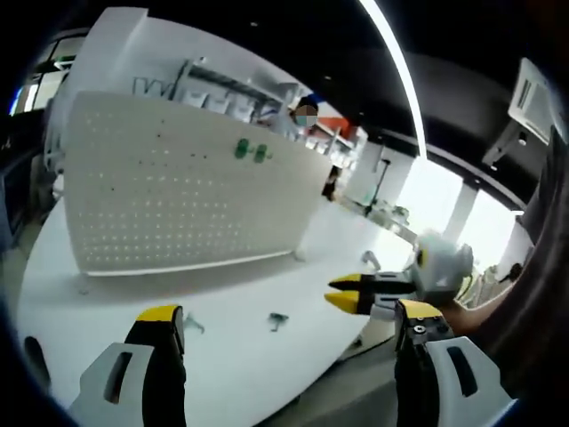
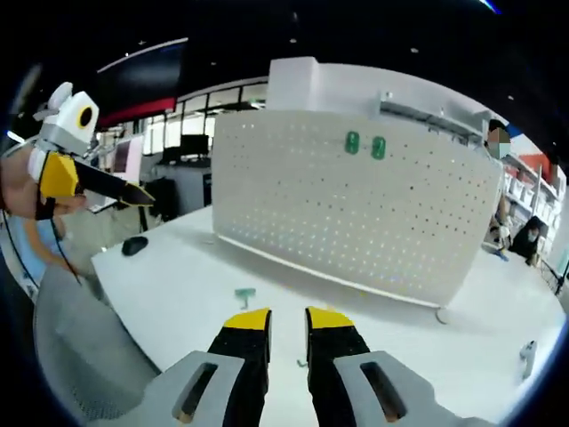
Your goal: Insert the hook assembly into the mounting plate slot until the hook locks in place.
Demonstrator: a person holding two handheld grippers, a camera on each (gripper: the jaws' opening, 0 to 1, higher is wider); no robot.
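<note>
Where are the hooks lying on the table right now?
In the left gripper view two small hooks lie on the white table before the pegboard, between the left gripper's jaws. In the right gripper view, one hook lies just beyond the right gripper.

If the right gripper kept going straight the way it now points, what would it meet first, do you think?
Probably the white pegboard standing on the table. The right gripper points at its lower part over bare tabletop, passing a small hook piece to its left. Depth is unclear.

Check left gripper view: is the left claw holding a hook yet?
No. The left claw is open and empty; two hooks lie loose on the white table.
</note>
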